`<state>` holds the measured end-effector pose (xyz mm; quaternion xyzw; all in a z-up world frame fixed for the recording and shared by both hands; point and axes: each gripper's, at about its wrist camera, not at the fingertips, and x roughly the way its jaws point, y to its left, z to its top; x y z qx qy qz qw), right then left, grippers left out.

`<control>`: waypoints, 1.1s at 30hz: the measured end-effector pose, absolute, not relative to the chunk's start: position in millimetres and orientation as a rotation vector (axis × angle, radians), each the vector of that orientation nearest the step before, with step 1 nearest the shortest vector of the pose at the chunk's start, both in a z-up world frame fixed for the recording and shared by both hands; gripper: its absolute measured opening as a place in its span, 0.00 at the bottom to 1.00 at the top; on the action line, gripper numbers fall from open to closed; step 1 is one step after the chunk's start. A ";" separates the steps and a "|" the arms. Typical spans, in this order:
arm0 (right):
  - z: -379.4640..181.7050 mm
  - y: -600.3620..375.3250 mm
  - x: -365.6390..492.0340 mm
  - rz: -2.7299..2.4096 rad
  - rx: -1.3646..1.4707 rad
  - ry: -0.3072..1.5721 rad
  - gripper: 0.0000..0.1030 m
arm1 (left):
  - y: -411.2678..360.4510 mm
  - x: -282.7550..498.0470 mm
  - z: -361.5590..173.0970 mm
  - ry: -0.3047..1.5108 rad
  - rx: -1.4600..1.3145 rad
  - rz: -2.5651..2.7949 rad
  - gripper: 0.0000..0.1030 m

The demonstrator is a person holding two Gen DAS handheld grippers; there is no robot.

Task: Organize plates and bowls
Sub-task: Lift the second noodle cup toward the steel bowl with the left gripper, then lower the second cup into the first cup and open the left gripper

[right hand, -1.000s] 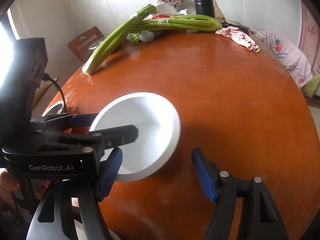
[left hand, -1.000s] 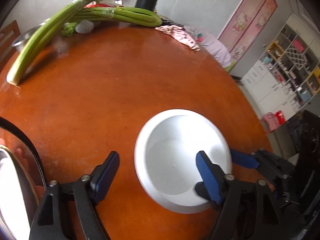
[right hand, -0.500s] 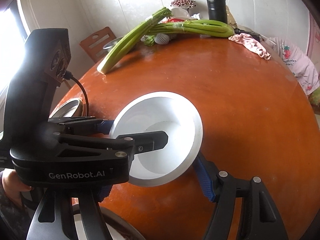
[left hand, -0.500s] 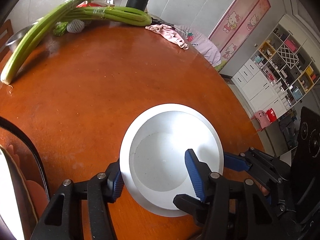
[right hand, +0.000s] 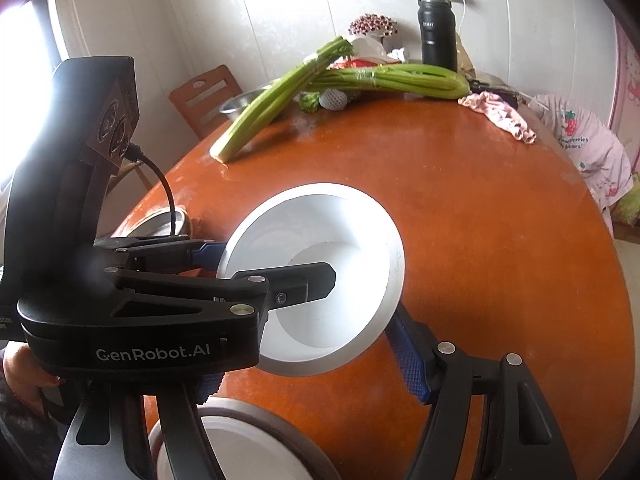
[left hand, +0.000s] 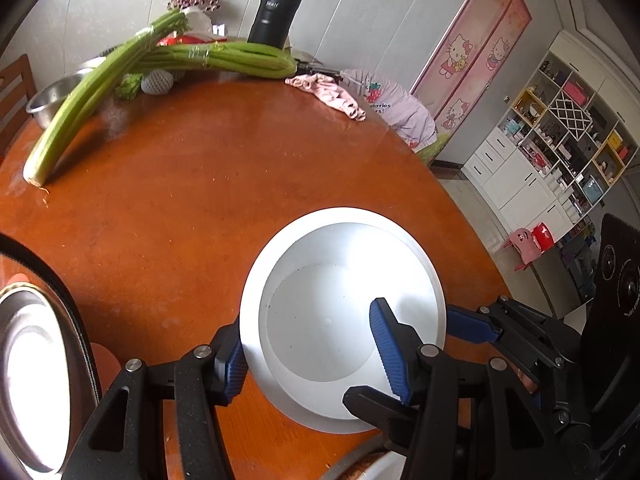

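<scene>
A white bowl [left hand: 320, 320] hangs tilted a little above the orange-brown round table [left hand: 180, 200], carried by both grippers. My left gripper [left hand: 306, 328] is shut on its near wall, one blue pad outside the rim and the other inside. In the right wrist view the bowl [right hand: 340, 232] sits between the fingers of my right gripper [right hand: 304, 356]. That gripper's right pad [right hand: 406, 354] presses under the bowl's right rim. Its left pad is mostly hidden behind the left gripper [right hand: 268, 260].
A metal-rimmed dish [right hand: 240, 444] lies right below the bowl, and another metal dish [left hand: 28, 380] sits at the table's left edge. At the far side lie celery bundles [left hand: 100, 92], a black flask [left hand: 274, 12], a pink cloth [left hand: 328, 92] and a steel basin [left hand: 52, 96]. A wooden chair [right hand: 208, 96] stands behind the table.
The left jaws closed onto the bowl's wall and the right pad came against its rim. Both grippers then rose with the bowl, which has left the tabletop and tilted.
</scene>
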<state>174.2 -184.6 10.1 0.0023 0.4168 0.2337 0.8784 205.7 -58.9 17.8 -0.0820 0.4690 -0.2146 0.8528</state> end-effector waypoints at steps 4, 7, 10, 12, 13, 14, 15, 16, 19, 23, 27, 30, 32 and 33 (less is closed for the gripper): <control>19.6 -185.5 164.6 0.491 0.007 0.847 0.70 | -60.2 193.4 29.0 0.958 -0.168 -0.443 0.54; 24.8 -187.0 156.8 0.500 0.013 0.832 0.70 | -62.3 184.5 35.8 0.941 -0.156 -0.433 0.54; 29.6 -188.4 148.0 0.505 0.013 0.823 0.70 | -63.9 174.9 41.0 0.927 -0.160 -0.429 0.54; 33.6 -189.2 141.4 0.503 0.006 0.817 0.70 | -64.1 169.4 43.8 0.919 -0.166 -0.432 0.54; 35.3 -189.2 138.6 0.503 0.003 0.812 0.70 | -64.3 166.9 46.1 0.913 -0.168 -0.432 0.54; 37.3 -189.8 134.8 0.501 0.002 0.807 0.70 | -64.8 162.5 48.8 0.902 -0.167 -0.433 0.54; 39.8 -190.7 130.7 0.500 0.005 0.802 0.70 | -65.2 159.6 50.7 0.897 -0.167 -0.434 0.54; 41.4 -191.4 127.9 0.500 0.004 0.799 0.70 | -65.8 155.3 53.5 0.890 -0.165 -0.434 0.54; 48.2 -192.7 116.1 0.500 -0.002 0.781 0.70 | -67.7 145.8 60.6 0.874 -0.160 -0.435 0.54; 56.4 -194.4 102.8 0.500 -0.005 0.760 0.70 | -70.0 134.6 68.6 0.852 -0.149 -0.434 0.54; 62.9 -194.6 88.2 0.496 -0.014 0.743 0.70 | -71.6 120.8 75.1 0.832 -0.144 -0.434 0.54; 66.4 -194.0 78.4 0.499 -0.017 0.731 0.70 | -71.1 111.5 77.5 0.823 -0.142 -0.430 0.54; 67.3 -193.6 71.8 0.502 -0.017 0.726 0.70 | -70.9 106.1 78.4 0.818 -0.139 -0.428 0.54; 67.7 -193.1 68.6 0.503 -0.019 0.723 0.70 | -70.0 104.0 78.7 0.816 -0.139 -0.428 0.54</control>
